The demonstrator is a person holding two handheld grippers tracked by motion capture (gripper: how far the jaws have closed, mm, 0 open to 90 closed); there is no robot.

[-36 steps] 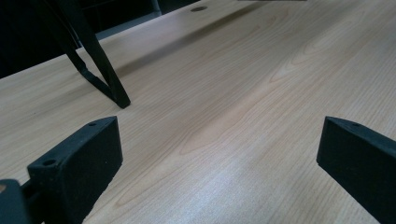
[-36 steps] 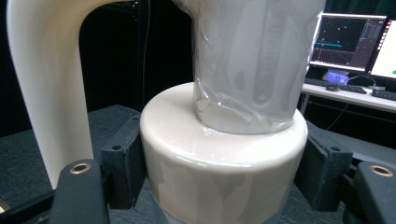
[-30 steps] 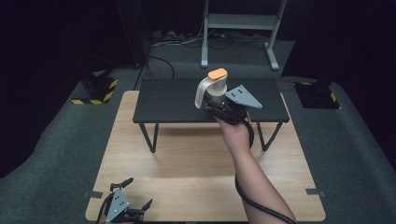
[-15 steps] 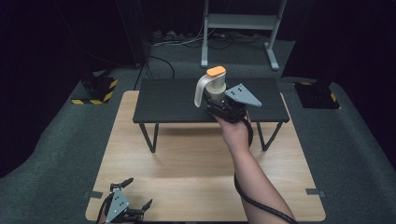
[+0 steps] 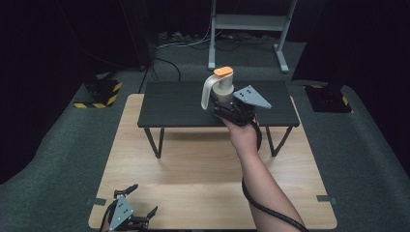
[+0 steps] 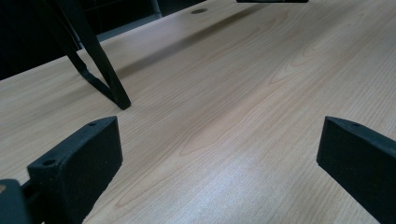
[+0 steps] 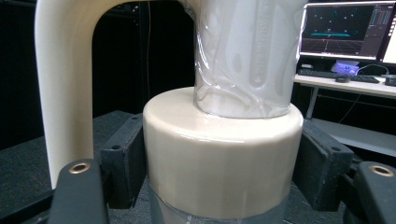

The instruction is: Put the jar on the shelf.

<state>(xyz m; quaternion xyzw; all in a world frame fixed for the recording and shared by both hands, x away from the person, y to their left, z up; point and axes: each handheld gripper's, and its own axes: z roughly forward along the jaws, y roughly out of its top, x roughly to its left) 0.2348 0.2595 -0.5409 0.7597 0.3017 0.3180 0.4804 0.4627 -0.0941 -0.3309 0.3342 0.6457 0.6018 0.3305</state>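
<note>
Since a second ago the cream bottle (image 5: 216, 92) with its orange cap (image 5: 223, 71) has barely shifted, held upright at frame centre above the black shelf (image 5: 174, 104) by the right gripper (image 5: 227, 112), fingers (image 7: 122, 161) clamped on its collar; contents unseen. The left gripper (image 5: 126, 216) lies lower left on the worktop (image 5: 193, 179), fingers (image 6: 77, 163) wide.

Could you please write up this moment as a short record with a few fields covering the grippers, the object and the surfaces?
Held object: cream pump bottle with orange cap, upright
Right gripper: fingers shut on the bottle's cream collar, held in the person's hand
Bottle position: over the black raised shelf; contact with it cannot be told
Left gripper: open, resting on the wooden table at its near left corner, nothing between its fingers
</note>
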